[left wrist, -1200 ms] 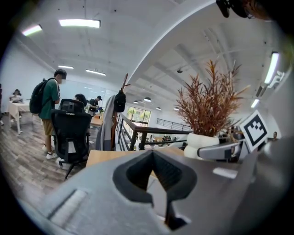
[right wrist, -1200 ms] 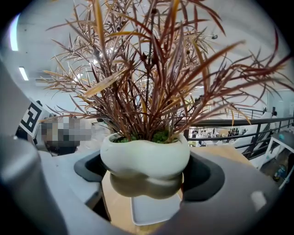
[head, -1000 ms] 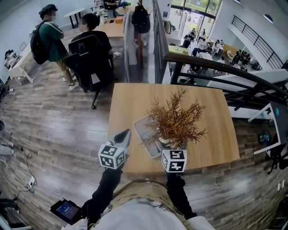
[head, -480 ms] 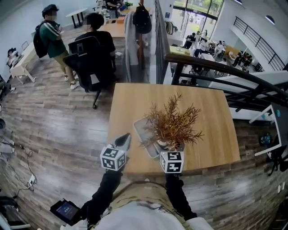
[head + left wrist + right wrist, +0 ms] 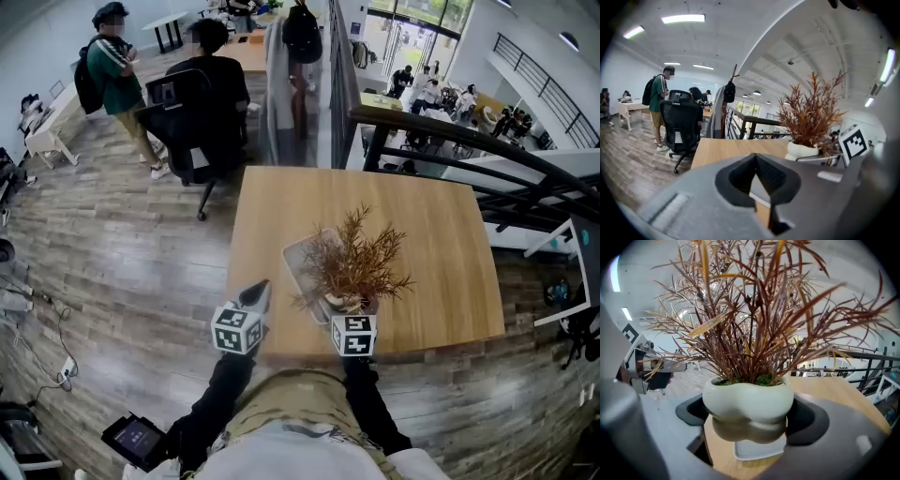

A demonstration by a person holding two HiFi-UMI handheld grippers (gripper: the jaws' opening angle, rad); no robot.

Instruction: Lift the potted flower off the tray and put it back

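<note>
Right claw [image 5: 749, 420] clamped on potted flower [image 5: 747, 399] at pot's waist, just above tray [image 5: 759, 448], nr worktop [image 5: 441, 244] near edge. Glazed pot prob. stiff, slick, breakable, top-heavy w/ springy stems; grip the waist, not foliage. Left claw [image 5: 759, 183] closed, empty.

Table [image 5: 281, 202]: tray [image 5: 302, 255] on it, toward the near edge
Potted flower [image 5: 354, 267]: between the jaws of the right gripper [image 5: 354, 314]; over the tray's near end; contact with the tray cannot be told
Left gripper [image 5: 255, 295]: left of the tray, apart from it; at the table's near edge
Office chair [image 5: 192, 122]: behind the table, to the left; two people beside it
</note>
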